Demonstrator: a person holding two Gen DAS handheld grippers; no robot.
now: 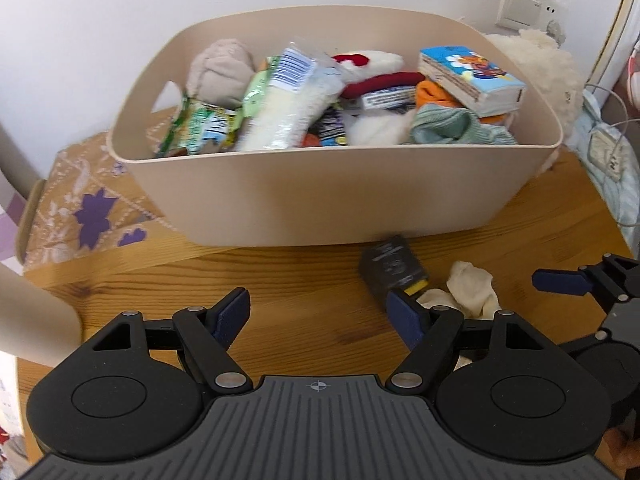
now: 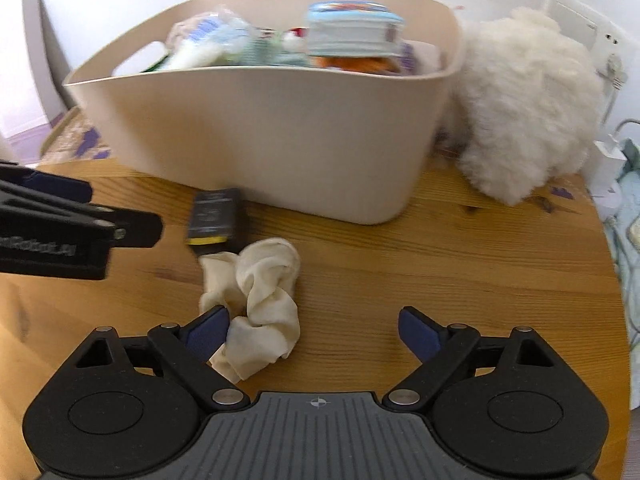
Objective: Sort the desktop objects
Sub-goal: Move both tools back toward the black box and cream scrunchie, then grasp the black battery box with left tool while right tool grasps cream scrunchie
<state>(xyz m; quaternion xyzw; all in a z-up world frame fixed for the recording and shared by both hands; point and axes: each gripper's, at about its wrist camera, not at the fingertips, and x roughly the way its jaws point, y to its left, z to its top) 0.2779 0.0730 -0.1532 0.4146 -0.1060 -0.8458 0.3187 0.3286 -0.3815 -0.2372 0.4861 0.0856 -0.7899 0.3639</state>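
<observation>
Your left tongs (image 1: 322, 316) and right tongs (image 2: 314, 330) both gaped empty. The sock (image 2: 256, 304) lay lower centre on the worktop (image 2: 440, 280), perhaps brushing the right tongs' left pad; the box (image 2: 216, 218) sat before the bin (image 2: 280, 140).

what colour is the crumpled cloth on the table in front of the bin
Cream, an off-white with no pattern. The crumpled cloth shows best in the right wrist view.
</observation>
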